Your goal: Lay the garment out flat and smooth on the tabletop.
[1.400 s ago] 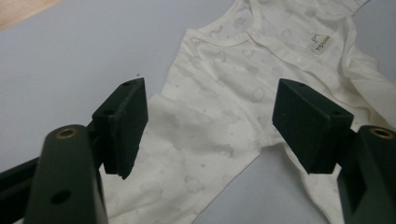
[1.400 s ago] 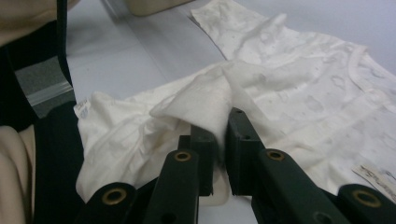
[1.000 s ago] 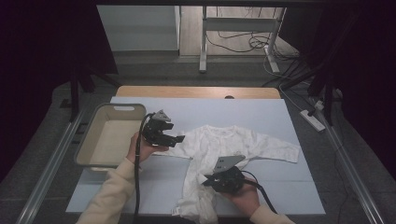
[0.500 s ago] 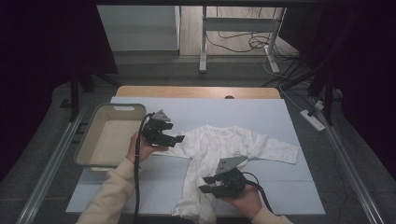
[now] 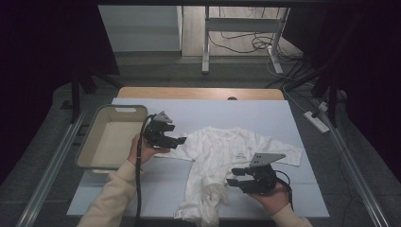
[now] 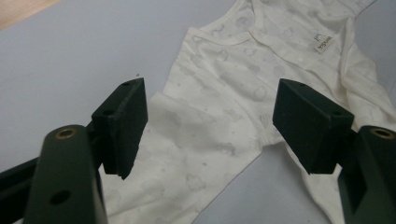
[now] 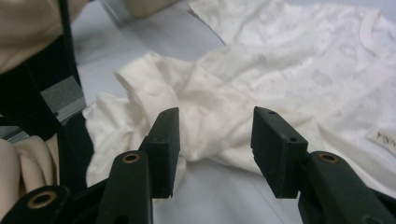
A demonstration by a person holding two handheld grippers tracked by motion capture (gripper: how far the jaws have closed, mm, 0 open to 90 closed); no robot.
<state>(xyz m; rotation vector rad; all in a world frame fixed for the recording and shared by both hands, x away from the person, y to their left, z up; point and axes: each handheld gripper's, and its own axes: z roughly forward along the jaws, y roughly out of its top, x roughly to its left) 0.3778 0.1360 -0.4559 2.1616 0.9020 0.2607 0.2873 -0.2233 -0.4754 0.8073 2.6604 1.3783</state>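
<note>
1. A white long-sleeved cotton baby garment [image 5: 227, 151] with a faint printed pattern lies on the pale blue table sheet [image 5: 265, 116]. Its upper half is spread flat; its lower end is bunched into soft folds near the front edge.
2. The left gripper [image 5: 178, 140], black and hard-edged, hovers over the garment's sleeve, jaws wide apart, pads touching nothing.
3. The right gripper [image 5: 235, 176] sits just beside the crumpled folds; its jaws have just been opening, with cloth beyond them and none pinched.
4. A beige rectangular plastic tub [image 5: 90, 142] stands left of the sheet.

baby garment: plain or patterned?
Patterned: the cream garment carries a faint grey all-over print, clearest in the left gripper view.
</note>
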